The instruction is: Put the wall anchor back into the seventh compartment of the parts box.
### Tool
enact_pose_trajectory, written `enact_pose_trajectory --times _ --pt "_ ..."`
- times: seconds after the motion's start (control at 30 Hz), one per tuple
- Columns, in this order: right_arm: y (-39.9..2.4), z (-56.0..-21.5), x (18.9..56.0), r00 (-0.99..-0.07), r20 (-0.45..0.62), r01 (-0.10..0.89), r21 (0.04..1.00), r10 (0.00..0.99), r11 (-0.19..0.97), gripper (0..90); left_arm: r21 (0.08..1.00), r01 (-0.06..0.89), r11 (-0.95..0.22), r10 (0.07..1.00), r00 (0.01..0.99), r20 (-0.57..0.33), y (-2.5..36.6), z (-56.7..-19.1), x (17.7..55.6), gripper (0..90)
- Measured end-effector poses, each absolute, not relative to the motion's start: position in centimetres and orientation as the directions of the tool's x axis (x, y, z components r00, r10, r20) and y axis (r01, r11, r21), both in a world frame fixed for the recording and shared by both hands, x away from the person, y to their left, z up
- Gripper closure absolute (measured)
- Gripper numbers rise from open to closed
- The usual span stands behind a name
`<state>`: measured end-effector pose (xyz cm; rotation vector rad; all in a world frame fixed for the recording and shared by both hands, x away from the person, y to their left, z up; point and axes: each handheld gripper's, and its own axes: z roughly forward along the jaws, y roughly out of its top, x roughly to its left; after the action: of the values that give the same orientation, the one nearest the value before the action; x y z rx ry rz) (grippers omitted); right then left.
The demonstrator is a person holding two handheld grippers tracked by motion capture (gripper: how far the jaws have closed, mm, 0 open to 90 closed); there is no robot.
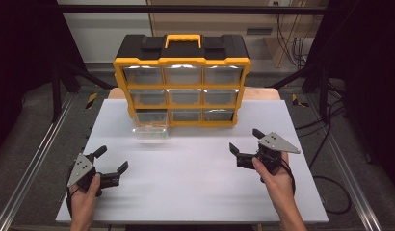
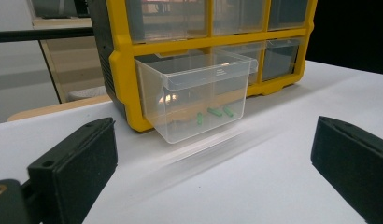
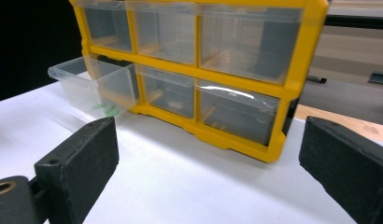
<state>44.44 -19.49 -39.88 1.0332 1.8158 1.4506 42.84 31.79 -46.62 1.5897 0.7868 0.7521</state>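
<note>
Am seeing clear drawer (image 1: 150, 131) sticking out of yellow organizer (image 1: 182, 86), bottom-left slot – green bits (image 2: 214, 112) lying inside. Am holding left gripper (image 1: 110, 167) and right gripper (image 1: 245, 141) over white table (image 1: 195, 163), jaws gaping wide – gripping nothing.

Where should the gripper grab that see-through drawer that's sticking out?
Probably by the front lip of the pulled-out clear drawer. That rim juts forward along the top edge, making a thin ledge the jaws can close over. Come from the front, table side, with the left gripper, which is open and faces it.
</note>
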Motion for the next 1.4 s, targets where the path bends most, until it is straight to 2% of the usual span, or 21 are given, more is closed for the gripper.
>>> enact_pose_trajectory --times 0.57,1.0,1.4 --pt "-22.3 -40.9 42.6 -0.483 0.028 0.214 0.973 0.875 0.086 5.3 0.987 0.088 -0.134 0.817 0.574 0.06 31.5 -46.7 42.7 0.6" --pt "-23.9 -43.0 41.2 -0.451 0.052 0.229 0.972 0.891 0.059 5.5 0.985 0.089 -0.148 0.806 0.588 0.068 31.1 -46.7 42.6 0.6" --pt "-24.8 -45.0 40.9 -0.442 0.069 0.196 0.98 0.894 0.021 6.2 0.984 0.09 -0.157 0.799 0.597 0.073 30.9 -46.8 42.7 0.6"
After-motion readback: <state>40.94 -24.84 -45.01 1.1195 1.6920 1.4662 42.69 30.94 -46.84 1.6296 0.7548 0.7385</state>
